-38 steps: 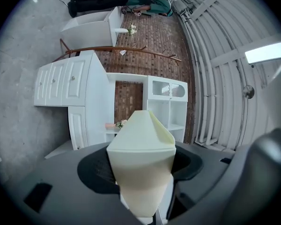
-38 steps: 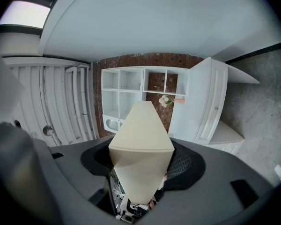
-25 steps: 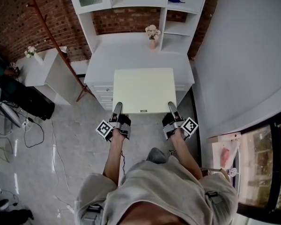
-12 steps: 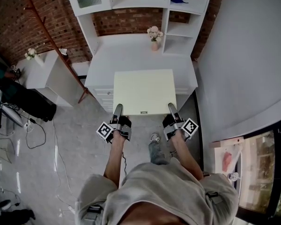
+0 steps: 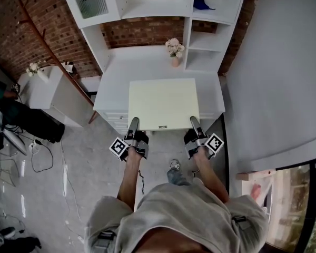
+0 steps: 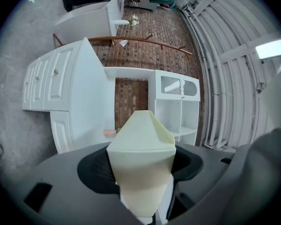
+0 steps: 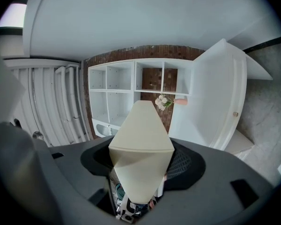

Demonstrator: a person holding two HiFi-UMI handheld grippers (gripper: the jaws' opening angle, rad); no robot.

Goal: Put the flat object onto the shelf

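No text, brand or number can be read anywhere. A small dark label (image 5: 161, 126) sits at the middle of the near edge of the board (image 5: 163, 101); whatever is printed on it is too small to make out. The left cube (image 5: 117, 146), on the left gripper (image 5: 132, 122), and the right cube (image 5: 214, 143), on the right gripper (image 5: 193, 122), carry only black-and-white square patterns, with no letters or digits. The two gripper views show no print either.
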